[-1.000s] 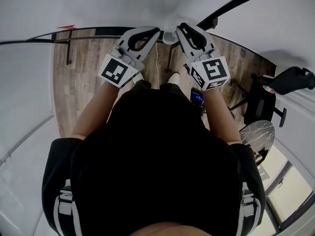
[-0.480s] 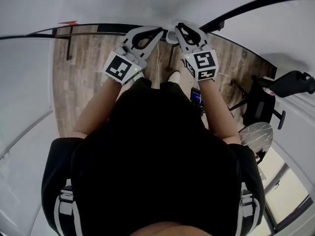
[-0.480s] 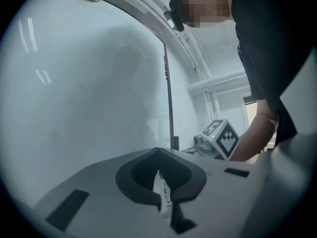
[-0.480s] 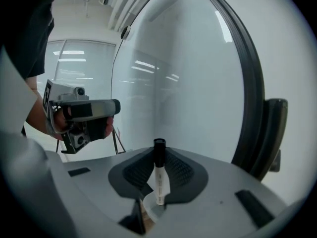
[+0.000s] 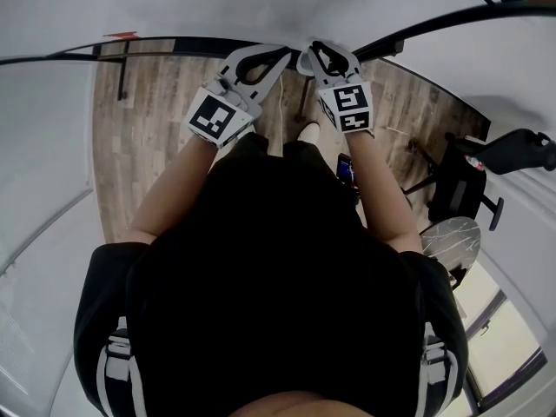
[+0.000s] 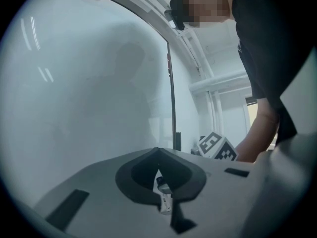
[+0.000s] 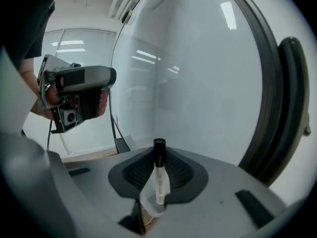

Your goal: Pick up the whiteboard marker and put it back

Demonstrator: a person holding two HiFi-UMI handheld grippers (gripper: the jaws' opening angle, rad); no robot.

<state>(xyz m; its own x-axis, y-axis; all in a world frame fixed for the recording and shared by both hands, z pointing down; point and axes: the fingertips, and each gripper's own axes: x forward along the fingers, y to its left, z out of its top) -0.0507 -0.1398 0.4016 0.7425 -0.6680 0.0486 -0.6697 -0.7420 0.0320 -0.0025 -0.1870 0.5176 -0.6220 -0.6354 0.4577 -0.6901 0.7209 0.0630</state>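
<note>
The right gripper has its fingers clenched on the whiteboard marker. The marker stands lengthwise along them, black cap outermost, facing the whiteboard just ahead. The left gripper hangs beside it, apart; I cannot tell its grip. Returning the marker looks like the right hand's job.

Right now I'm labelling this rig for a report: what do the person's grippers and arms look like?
The left gripper and right gripper match: light grey curved jaws lined with dark pads, each with a white cube bearing black square markers. The person wears a black short-sleeved top with pale stripes on the sleeves.
</note>
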